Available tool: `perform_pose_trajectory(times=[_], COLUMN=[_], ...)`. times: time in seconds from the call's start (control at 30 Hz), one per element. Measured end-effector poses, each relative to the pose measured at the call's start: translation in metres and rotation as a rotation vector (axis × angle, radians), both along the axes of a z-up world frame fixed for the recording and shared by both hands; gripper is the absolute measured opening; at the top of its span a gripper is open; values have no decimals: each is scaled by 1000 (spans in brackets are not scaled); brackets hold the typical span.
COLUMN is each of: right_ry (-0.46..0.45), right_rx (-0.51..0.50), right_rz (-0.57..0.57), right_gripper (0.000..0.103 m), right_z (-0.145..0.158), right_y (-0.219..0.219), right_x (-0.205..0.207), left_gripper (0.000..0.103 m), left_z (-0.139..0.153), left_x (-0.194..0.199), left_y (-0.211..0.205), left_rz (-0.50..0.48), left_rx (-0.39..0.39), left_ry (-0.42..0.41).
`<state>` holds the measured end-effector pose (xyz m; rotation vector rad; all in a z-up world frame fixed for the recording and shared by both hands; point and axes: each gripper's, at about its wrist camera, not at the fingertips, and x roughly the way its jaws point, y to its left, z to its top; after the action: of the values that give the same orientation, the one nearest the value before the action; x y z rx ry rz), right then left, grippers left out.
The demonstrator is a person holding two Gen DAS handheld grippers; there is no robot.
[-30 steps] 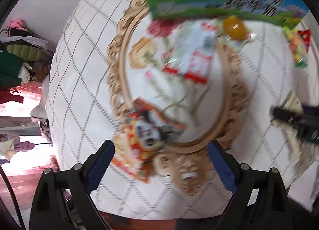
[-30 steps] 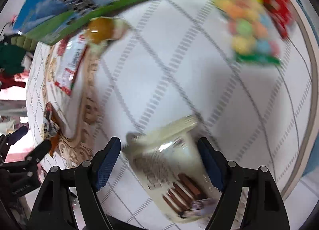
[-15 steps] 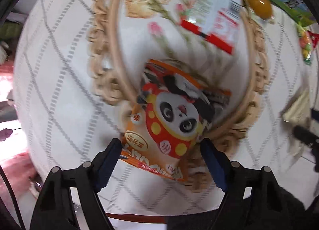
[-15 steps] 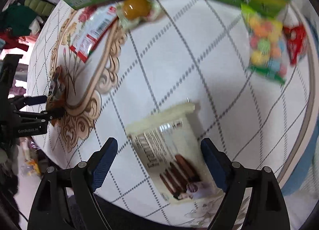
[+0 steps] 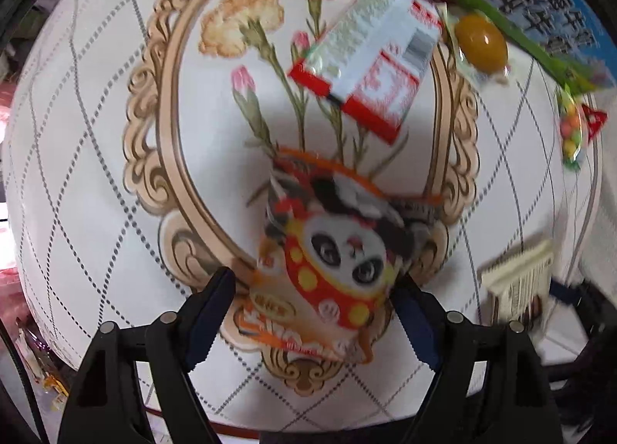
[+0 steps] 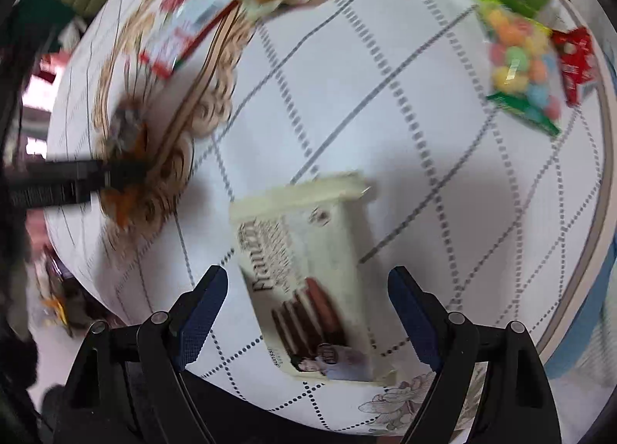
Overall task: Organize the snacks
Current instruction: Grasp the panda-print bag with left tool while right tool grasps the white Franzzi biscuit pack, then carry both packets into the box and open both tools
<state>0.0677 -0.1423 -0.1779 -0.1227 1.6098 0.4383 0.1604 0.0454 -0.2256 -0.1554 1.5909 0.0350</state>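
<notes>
An orange and red panda snack bag (image 5: 327,270) lies on the white tablecloth, across the printed oval frame. My left gripper (image 5: 312,282) points down over it. Its jaws are closing with the bag's lower half between them; a small gap still shows at the left pad. A cream wafer packet (image 6: 308,270) lies flat between the fingers of my right gripper (image 6: 308,276), which is open with room on both sides. In the left wrist view the wafer packet (image 5: 516,282) sits at the right. In the right wrist view the left gripper reaches in at the left over the panda bag (image 6: 127,135).
A red and white packet (image 5: 366,66), an orange jelly cup (image 5: 480,43) and a green and blue box (image 5: 540,20) lie at the far side. A bag of coloured candies (image 6: 516,66) and a small red packet (image 6: 574,58) sit far right. The round table's edge (image 6: 578,259) curves close by.
My left gripper has come down over the panda bag and its jaws have narrowed around it. My right gripper has shifted and rolled, and the wafer packet now lies squarer between its fingers.
</notes>
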Motion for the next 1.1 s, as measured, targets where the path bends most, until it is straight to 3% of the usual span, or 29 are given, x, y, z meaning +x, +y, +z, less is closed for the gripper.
perform_pose_trajectory(times=[0.03,0.07,0.13,0.17,0.3,0.43,0.5,0.7,0.83,0.93,1.1], right_ry=[-20,-38,-62,-57,-32,29,37,32,20,-25,-40], right_rx=[-16,-28,-19,-1,79,128,120,67,59,56,136], right_rz=[8,8,-32,-67,-233,-304,-291,-249,-232,-203,-243], right_gripper=[85,76,63,62,62,63,63,70,70,59,57], right_z=[0,0,2,3,10,9,11,3,-4,-4,11], right_y=[2,2,-1,-6,-38,-68,-74,-40,-36,-36,-50], right_x=[-3,-4,-3,0,16,22,23,19,16,16,21], left_gripper=[58,52,51,51,51,53,53,53,51,49,49], left_z=[1,1,2,1,-2,-15,-18,-18,-27,-15,18], left_x=[3,4,1,-1,-11,-7,-6,-4,-1,-10,-8], left_y=[-4,-9,-26,-35,-56,-72,-83,-104,-63,-61,-68], left_rz=[0,1,4,9,28,14,8,6,7,-4,-24], left_rx=[2,-4,-15,-15,-76,-56,-46,-29,-22,-11,-24], left_ry=[-6,-4,-10,-11,14,30,39,39,21,-2,-53])
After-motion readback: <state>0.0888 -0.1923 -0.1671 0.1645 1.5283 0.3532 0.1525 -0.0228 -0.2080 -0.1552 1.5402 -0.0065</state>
